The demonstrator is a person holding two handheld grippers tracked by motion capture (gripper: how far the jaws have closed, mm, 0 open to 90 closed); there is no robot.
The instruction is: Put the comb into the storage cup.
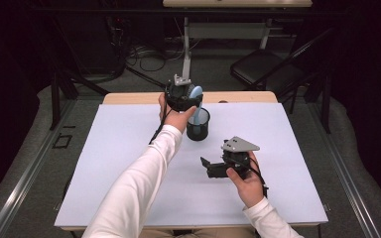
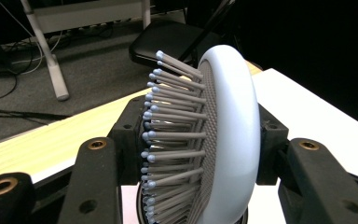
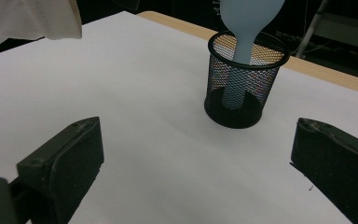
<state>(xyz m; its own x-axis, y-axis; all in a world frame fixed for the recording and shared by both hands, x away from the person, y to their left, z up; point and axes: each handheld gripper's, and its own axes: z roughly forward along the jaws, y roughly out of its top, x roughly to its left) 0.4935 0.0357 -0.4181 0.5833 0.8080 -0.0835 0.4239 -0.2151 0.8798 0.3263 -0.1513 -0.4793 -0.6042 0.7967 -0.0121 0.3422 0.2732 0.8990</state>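
My left gripper [image 1: 182, 95] is clamped on the hairbrush [image 2: 214, 140] head, keeping its handle upright inside the mesh cup [image 3: 245, 86]. My right gripper [image 1: 213, 166] waits nearby over the worktop [image 1: 129, 163], jaws apart and empty.

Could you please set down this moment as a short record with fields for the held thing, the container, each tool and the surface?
held thing: pale blue plastic hairbrush with grey bristles, head up, handle down inside the cup
container: black wire-mesh cup, upright on the table
left tool: shut on the brush head, above the cup
right tool: open, nothing between its jaws, aimed at the cup from nearer the person
surface: white table top with a wooden far edge
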